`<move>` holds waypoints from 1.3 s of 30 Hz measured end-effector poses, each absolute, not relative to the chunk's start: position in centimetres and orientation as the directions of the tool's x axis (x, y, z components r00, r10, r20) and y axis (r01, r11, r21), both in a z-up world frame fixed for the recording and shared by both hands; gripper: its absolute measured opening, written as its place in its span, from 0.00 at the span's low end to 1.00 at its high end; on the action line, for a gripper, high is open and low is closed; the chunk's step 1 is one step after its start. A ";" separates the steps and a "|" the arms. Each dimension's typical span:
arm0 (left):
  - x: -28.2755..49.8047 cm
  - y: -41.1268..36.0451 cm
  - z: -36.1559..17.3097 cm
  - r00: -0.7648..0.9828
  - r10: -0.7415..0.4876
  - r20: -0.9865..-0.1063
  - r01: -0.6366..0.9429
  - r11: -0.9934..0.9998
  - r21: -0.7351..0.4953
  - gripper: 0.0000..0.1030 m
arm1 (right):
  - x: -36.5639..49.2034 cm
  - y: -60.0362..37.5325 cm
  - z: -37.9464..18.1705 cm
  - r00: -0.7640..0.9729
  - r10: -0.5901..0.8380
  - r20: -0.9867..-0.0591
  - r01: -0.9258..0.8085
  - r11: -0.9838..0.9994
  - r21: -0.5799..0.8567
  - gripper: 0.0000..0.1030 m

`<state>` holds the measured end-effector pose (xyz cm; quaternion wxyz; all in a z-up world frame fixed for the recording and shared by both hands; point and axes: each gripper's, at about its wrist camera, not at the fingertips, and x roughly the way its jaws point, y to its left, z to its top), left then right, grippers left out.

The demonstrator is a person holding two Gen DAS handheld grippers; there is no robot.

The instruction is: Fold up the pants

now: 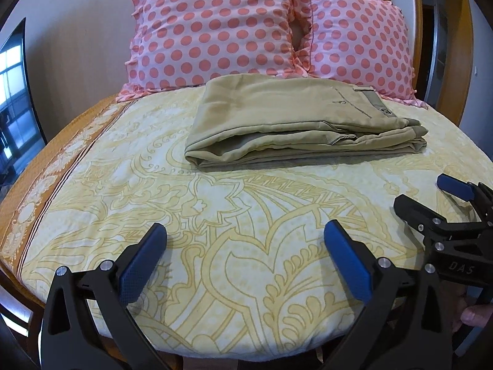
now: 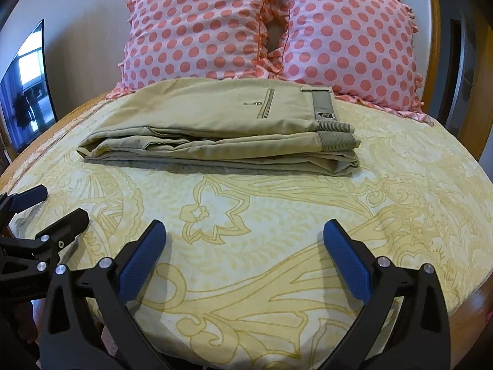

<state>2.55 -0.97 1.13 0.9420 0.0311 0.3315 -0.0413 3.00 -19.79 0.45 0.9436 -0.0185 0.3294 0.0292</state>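
Khaki pants [image 1: 295, 120] lie folded in a flat stack on the bed, waistband to the right, just in front of the pillows; they also show in the right wrist view [image 2: 222, 129]. My left gripper [image 1: 245, 231] is open and empty, well short of the pants over the bedsheet. My right gripper [image 2: 245, 231] is open and empty, also short of the pants. The right gripper shows at the right edge of the left wrist view [image 1: 431, 197], and the left gripper at the left edge of the right wrist view [image 2: 52, 206]; they are side by side.
The bed has a yellow patterned sheet [image 1: 215, 215] with an orange border [image 1: 46, 191] at the left. Two pink polka-dot pillows [image 1: 215, 27] [image 1: 360, 37] lean against the wall behind the pants. A dark screen [image 1: 15, 108] stands at the left.
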 end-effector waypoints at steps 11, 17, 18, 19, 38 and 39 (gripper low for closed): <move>3.0 -1.1 1.3 0.748 -0.042 -0.662 0.082 0.996 0.030 0.99 | 3.7 -19.7 0.7 0.744 0.038 -0.668 -0.065 0.998 -0.016 0.98; 3.0 -1.0 1.3 0.748 -0.038 -0.662 0.078 0.996 0.031 0.99 | 3.7 -19.7 0.6 0.745 0.038 -0.666 -0.066 0.998 -0.016 0.98; 3.0 -1.1 1.3 0.747 -0.037 -0.664 0.078 0.996 0.032 0.99 | 3.7 -19.7 0.6 0.746 0.038 -0.665 -0.065 0.998 -0.016 0.98; 3.0 -1.0 1.2 0.745 -0.039 -0.665 0.078 0.997 0.030 0.99 | 3.7 -19.7 0.7 0.746 0.038 -0.665 -0.065 0.998 -0.016 0.98; 2.9 -1.1 1.2 0.756 -0.046 -0.653 0.085 0.996 0.029 0.99 | 3.7 -19.5 0.7 0.750 0.040 -0.660 -0.067 0.998 -0.016 0.98; 2.9 -1.1 1.2 0.757 -0.046 -0.652 0.086 0.996 0.029 0.99 | 3.6 -19.5 0.7 0.751 0.040 -0.659 -0.067 0.998 -0.015 0.98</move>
